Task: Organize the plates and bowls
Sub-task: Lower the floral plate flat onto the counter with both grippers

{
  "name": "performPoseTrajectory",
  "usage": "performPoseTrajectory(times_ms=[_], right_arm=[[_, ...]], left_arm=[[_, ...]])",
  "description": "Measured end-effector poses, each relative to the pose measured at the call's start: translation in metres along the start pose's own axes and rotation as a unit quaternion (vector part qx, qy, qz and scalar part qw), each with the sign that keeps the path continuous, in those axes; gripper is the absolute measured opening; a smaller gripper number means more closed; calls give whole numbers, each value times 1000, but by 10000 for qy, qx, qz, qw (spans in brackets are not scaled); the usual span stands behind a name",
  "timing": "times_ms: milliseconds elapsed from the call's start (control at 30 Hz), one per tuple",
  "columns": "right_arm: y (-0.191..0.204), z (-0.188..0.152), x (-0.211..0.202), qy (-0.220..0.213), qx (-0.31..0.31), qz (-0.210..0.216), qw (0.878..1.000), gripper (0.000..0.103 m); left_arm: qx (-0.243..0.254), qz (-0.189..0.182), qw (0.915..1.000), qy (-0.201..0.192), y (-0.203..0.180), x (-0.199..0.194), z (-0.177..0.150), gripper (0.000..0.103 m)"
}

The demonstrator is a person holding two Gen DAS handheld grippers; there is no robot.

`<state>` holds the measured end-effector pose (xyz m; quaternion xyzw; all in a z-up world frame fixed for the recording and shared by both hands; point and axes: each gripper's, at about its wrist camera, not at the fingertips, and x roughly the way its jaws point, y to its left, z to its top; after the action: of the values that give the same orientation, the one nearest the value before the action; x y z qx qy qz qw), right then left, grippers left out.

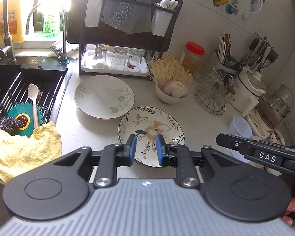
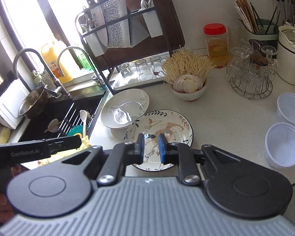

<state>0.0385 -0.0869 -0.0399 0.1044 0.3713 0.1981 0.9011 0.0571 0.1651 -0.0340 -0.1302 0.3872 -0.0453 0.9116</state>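
Both grippers hover over the floral plate (image 1: 151, 135), lined up to pick it first I'd guess. Left gripper (image 1: 146, 149) and right gripper (image 2: 151, 147) are part open, holding nothing. The pale leaf-print plate (image 1: 104, 97) sits just beyond.

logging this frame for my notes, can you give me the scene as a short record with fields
setting: kitchen counter beside a sink
plates: patterned plate nearest; pale leaf plate behind it, toward the sink
bowl: white bowl holding noodles and sliced onion
left gripper: open, empty, above the patterned plate
right gripper: open, empty, above the same plate
other: two plastic cups; glasses on the rack tray
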Motion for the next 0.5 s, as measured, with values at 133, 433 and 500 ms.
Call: performPoseTrajectory(times_ms=[133, 433, 500], right_arm=[[3, 2, -7, -32, 3, 166, 9999, 19], [1, 7, -23, -207, -176, 371, 9989, 19], [0, 8, -25, -166, -209, 459, 9986, 19]], left_arm=[[66, 54, 9999, -116, -1, -8, 5, 24], [77, 94, 9997, -209, -18, -13, 4, 24], [36, 81, 9998, -205, -20, -14, 3, 24]])
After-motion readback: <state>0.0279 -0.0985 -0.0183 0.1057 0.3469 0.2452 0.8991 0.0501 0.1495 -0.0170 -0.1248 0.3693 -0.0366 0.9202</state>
